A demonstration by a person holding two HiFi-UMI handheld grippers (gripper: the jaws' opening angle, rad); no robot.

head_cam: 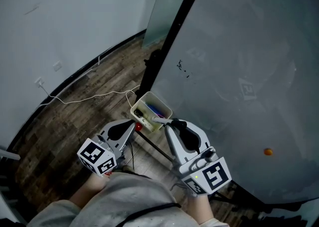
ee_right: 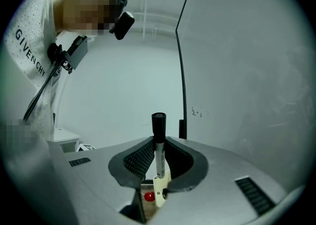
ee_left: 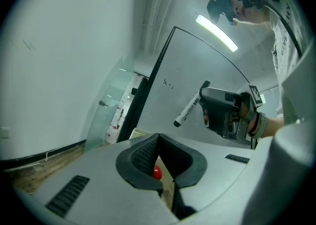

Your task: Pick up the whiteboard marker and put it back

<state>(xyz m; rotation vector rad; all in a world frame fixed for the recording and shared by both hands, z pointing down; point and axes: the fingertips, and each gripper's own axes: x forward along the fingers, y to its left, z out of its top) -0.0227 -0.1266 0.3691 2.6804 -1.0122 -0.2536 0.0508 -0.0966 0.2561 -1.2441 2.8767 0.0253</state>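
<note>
Head view: looking steeply down on the right claw (head_cam: 172, 121), clamped on the whiteboard marker (head_cam: 160, 119). The marker's free end pokes out over the cream holder box (head_cam: 159, 99) beside the dark edge of the whiteboard (head_cam: 239, 61). Held there, by the look of it, to line up a drop into the box, among the pens already lying inside. Judged as the put-back step, not yet finished: still gripped, not yet lowered in.

Gripped by the tail end, going by the right gripper view, with the black cap well clear of the pads. Probably chosen so the long end can go in first and slip free on release.

Left claw (head_cam: 130, 127): tips together, nothing between them. Parked just beside the box's near corner, close to a small red ball (head_cam: 138, 127). Seemingly kept aside, leaving the box mouth free for the other claw.

On writing:
- Fine print along the marker barrel, too small to read.
- A few dark scribbles (head_cam: 182, 66) on the whiteboard, not legible.
- "GIVENCH" across the person's shirt (ee_right: 29, 54) in the right gripper view, the rest curving out of sight.
- Black-and-white square patterns on each claw's cube (head_cam: 97, 156), no letters.
- No label visible on the box.
</note>
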